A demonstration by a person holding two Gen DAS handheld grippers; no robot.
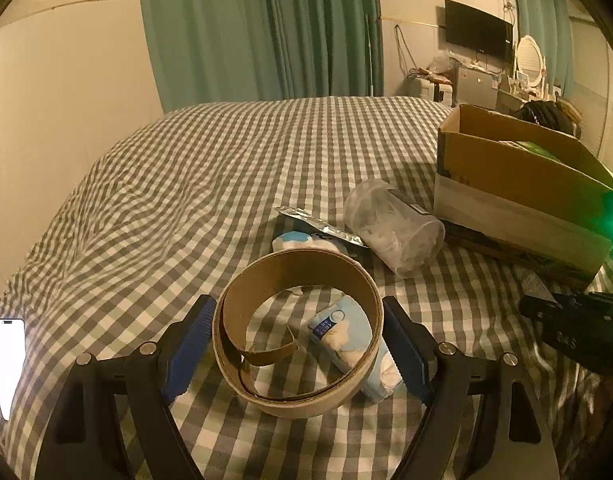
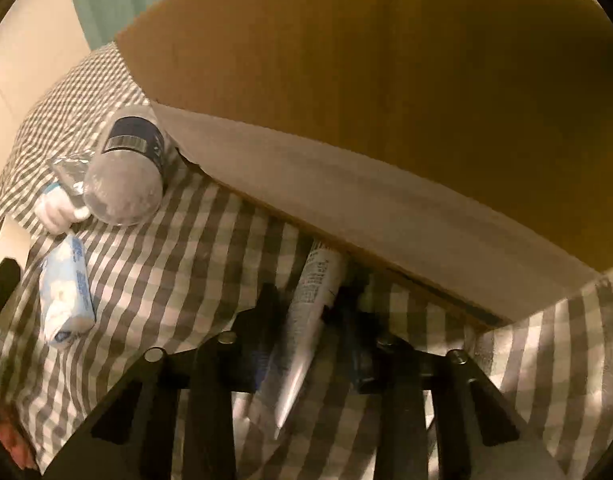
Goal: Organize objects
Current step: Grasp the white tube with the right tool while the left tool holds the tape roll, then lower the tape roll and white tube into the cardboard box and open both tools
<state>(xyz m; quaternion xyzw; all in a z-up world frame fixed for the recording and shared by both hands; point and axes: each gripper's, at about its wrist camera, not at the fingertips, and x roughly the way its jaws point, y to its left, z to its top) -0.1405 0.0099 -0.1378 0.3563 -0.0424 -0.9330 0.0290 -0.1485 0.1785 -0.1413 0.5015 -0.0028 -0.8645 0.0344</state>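
Left fingers (image 1: 194, 344) pinch the cardboard ring (image 1: 298, 332); right fingers (image 2: 266, 320) clamp a white tube (image 2: 314, 300) beside the box (image 2: 386, 120)

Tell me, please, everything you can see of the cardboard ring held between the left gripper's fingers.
The cardboard ring is a wide brown hoop, like an emptied tape core, paler on its outer wall. A loose strip curls away from its inner lining. It tilts with its opening towards the camera, showing the checked bedcover and a blue-and-white tissue pack through it. The left gripper spans it, and both blue pads press its outer sides.
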